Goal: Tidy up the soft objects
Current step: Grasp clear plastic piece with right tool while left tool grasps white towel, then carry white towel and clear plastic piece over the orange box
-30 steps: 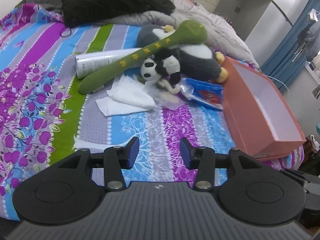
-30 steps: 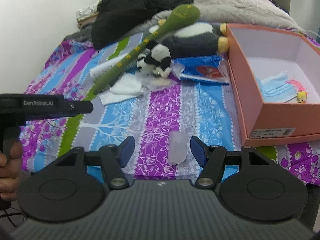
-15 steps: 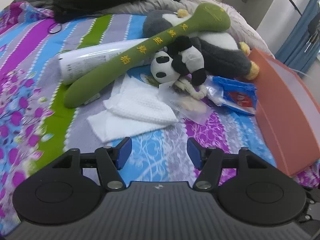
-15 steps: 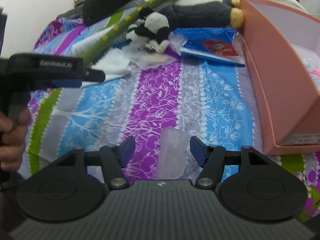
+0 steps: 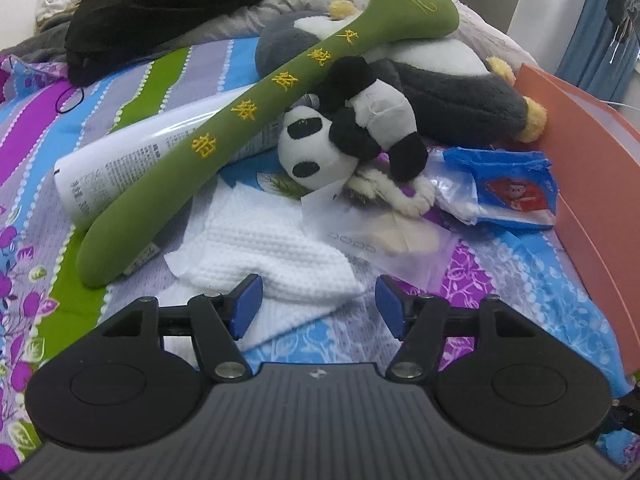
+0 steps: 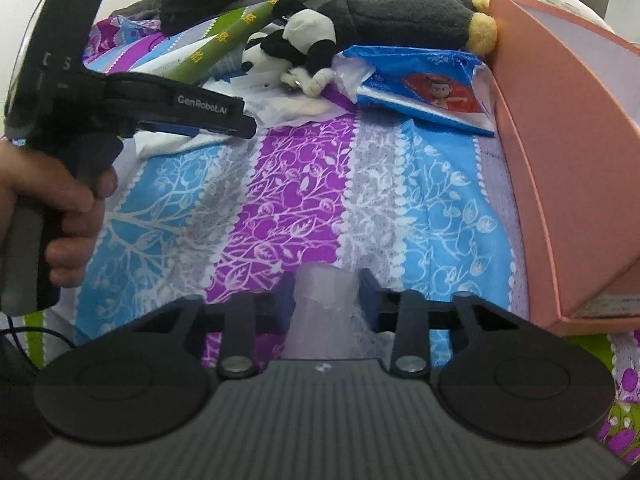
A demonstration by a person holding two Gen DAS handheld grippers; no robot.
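Your right gripper has just been closing, and its blue pads now sit against both sides of a translucent, frosted soft piece that stands up between them above the striped floral bedsheet; the pads look pressed to it, though that part of the view is blurred. Your left gripper has its jaws well apart with nothing between them; the log-free look of it is simply two blue pads poised over the near edge of a white knitted cloth lying flat on the sheet. Your left hand wraps the handle of that gripper at the left of the right wrist view.

Just past the cloth lies a clear flat packet, and beyond it a small panda plush lies on its side. A long green plush stick with yellow embroidered characters slants across a white tube and leans on a big grey and white plush. A blue plastic tissue pack sits beside the wall of the orange-pink box at the right. A black garment is heaped at the far end of the bed.
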